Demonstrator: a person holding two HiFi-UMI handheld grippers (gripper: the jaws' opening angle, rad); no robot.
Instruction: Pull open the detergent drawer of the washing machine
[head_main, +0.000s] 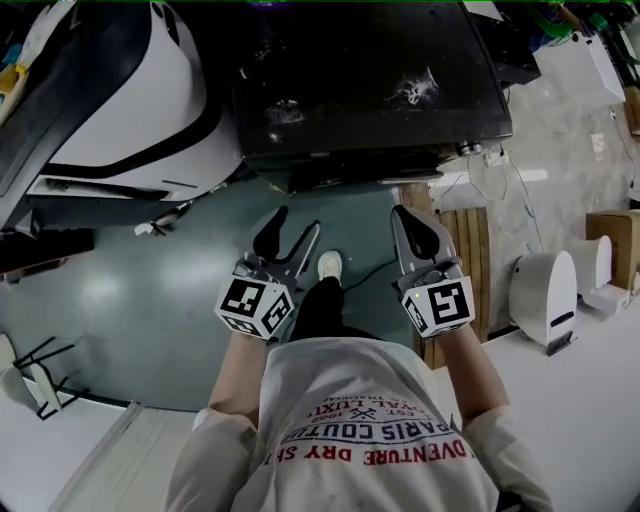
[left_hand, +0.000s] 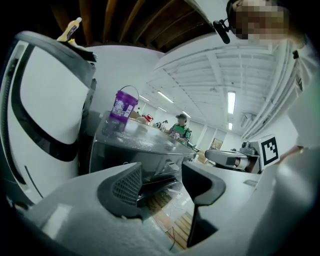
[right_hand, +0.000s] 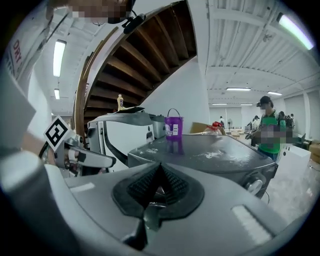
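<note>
Risk of fumbling the unseen drawer: left gripper (head_main: 291, 232) fingers apart and empty, right gripper (head_main: 413, 224) fingers pressed together, both short of washing machine (head_main: 370, 80) front.

Dim head view — bright ceiling tubes (right_hand: 59, 51), fisheye-bent edges in gripper views

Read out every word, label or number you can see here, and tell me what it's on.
"PARIS": white T-shirt, upside down in the head view.
"ADVENTURE DRY": same T-shirt; its smaller print is unreadable.
Purple bucket label: too small to read.
Marker cubes: black-and-white squares, no words.
</note>
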